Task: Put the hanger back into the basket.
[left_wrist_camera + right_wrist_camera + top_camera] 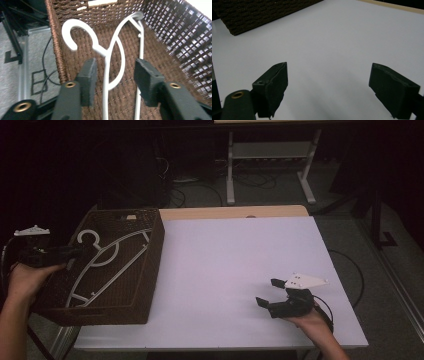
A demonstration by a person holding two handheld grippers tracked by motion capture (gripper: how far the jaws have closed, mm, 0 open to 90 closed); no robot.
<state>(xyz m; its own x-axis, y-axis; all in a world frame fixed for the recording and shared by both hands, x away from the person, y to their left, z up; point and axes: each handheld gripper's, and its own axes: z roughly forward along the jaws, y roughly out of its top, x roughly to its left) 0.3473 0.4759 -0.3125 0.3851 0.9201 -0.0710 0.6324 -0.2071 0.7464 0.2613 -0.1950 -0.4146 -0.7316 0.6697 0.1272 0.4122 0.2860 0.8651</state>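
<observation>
The white hanger (110, 50) lies inside the brown woven basket (150, 270) at the left end of the table (240, 265), its hook toward the far wall and its long bar slanting across the basket floor. The left gripper (113, 75) hovers just over it with its jaws partly apart; the hanger's neck and one thin bar pass between the pads (147, 80), but neither pad presses on them, so nothing is held. The step in hand looks like letting the hanger go into the basket, and doing it well means keeping the jaws apart and lifting straight out, so the pads do not snag the loop or drag it up the wall. The right gripper (274, 294) rests wide open and empty on the bare white table.
</observation>
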